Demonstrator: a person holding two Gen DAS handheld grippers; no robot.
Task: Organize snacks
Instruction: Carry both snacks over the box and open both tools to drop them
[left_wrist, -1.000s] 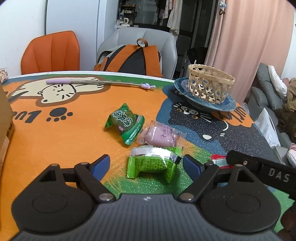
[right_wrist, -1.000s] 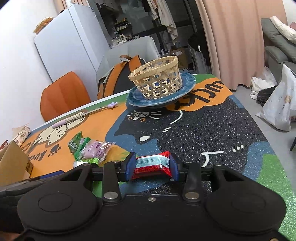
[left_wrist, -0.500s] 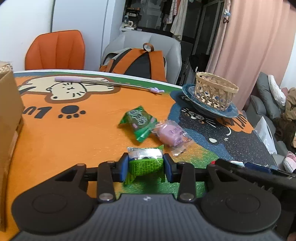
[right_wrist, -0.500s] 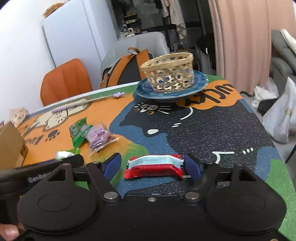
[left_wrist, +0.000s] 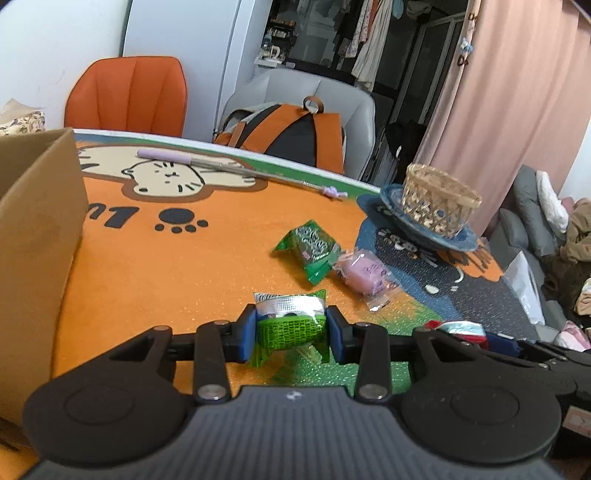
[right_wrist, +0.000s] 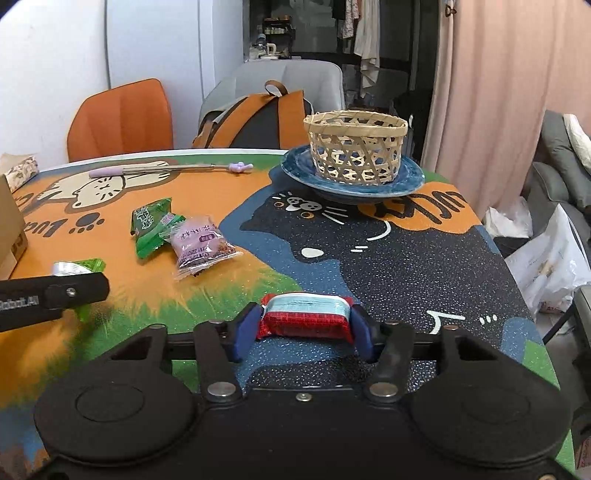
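- A table (right_wrist: 406, 258) under a cartoon-cat mat carries the scene; beyond the grippers, part of the mat's lettering is visible, with "Lu" readable in the right wrist view, beside a paw print.
- A cardboard box (left_wrist: 37, 240) stands at the far left of the left gripper, its wall rising above the mat.
- An orange chair (left_wrist: 127, 96) and a grey chair holding an orange-and-black backpack (right_wrist: 255, 118) sit behind the table's far edge.
- A woven basket (right_wrist: 356, 147) rests upright on a blue plate (right_wrist: 295, 168), ahead and slightly right of the right gripper.
- The left gripper (left_wrist: 291, 334) is clamped on a green snack packet (left_wrist: 290, 325); its blue pads press the packet's two sides, and the silver seal faces up. Print on the wrapper is too small to read.
- The right gripper (right_wrist: 304, 328) has just been closing, and its pads now press the ends of a red-and-white snack bar (right_wrist: 304, 317), whose long axis runs crosswise between the fingers, left to right. The bar's small print cannot be read.
- A second green packet (right_wrist: 151, 225) with Chinese characters and a purple packet (right_wrist: 201, 245), also printed in Chinese, lie touching each other, ahead and left of the right gripper.
- A lilac-handled rod (right_wrist: 166, 170) lies along the table's far side, its long axis left to right.
- The left gripper's black arm, seen from the right wrist, bears white lettering that appears to read "RobotAI".
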